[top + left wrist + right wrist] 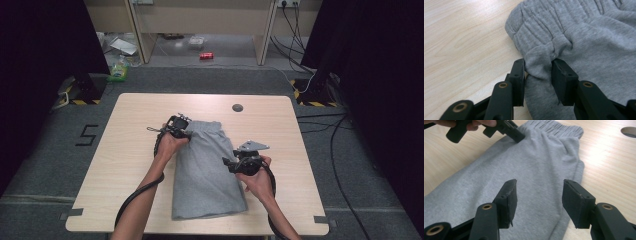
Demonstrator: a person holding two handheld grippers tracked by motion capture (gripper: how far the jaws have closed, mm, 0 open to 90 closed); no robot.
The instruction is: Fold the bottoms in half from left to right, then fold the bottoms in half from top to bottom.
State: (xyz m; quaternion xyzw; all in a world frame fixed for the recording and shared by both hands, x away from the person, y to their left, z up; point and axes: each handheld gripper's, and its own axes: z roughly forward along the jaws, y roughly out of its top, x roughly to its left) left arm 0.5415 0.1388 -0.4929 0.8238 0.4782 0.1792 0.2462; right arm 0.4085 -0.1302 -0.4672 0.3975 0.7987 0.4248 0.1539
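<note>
Grey shorts point(207, 170) lie flat mid-surface point(130, 150), waistband at the far end. Left hand-held gripper point(537, 68) pinches a fold at the waistband corner. Right hand-held gripper point(537, 195) gapes empty above the right edge. Looks like fold setup; next, right needs cloth.

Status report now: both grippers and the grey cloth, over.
Left gripper shut on grey sweat shorts at waistband edge. Right gripper open above the fabric, not gripping. Light wooden table; nothing in the way.

grey shorts point(584, 37) run off the left claw view's top and right edges; a fold sits pinched in the left claw point(537, 67), hiding the cloth behind it.
</note>
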